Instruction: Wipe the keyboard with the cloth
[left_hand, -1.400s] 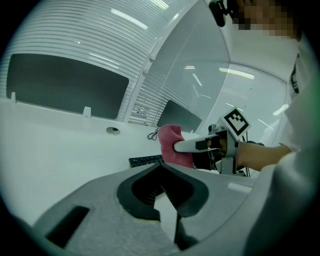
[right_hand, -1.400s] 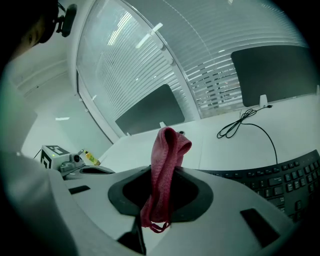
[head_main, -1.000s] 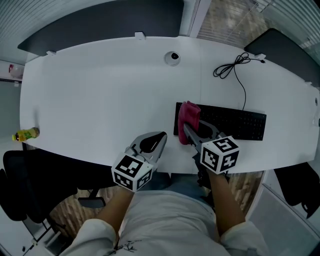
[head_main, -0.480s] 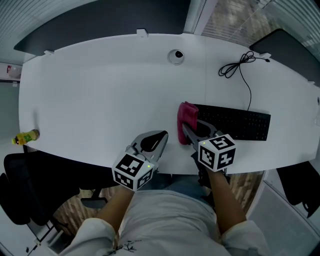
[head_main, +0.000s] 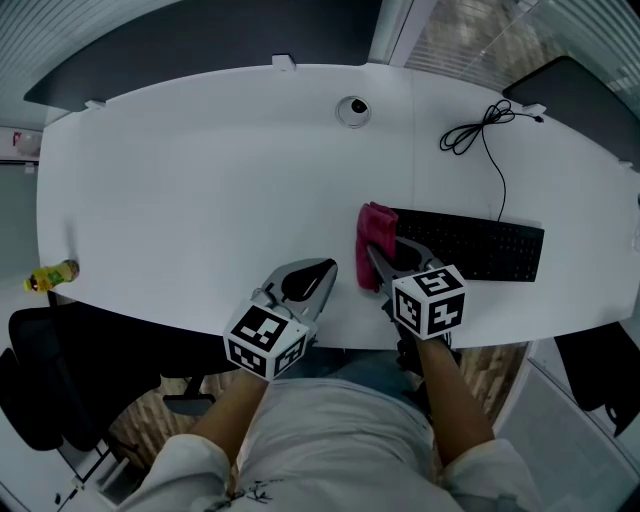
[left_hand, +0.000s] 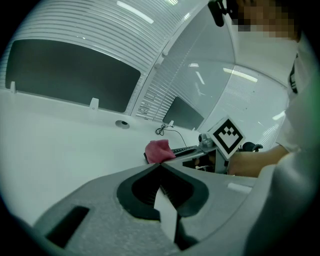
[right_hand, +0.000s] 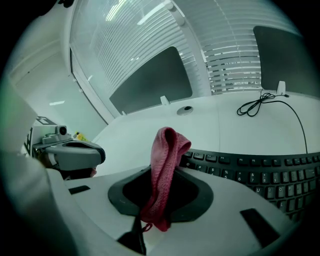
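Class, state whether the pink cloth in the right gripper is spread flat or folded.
Folded: the pink cloth stands doubled over between the right gripper's shut jaws, a loop at its top.

The keyboard (head_main: 470, 245) is lying on the desk's (head_main: 200, 170) right half, near the front edge. The cloth (head_main: 376, 235) is draping over its left end, pinched in the right gripper's (head_main: 375, 256) jaws. The left gripper (head_main: 322, 270) is hovering just left, jaws together. A cable (head_main: 480, 130) is coiling behind the keyboard.
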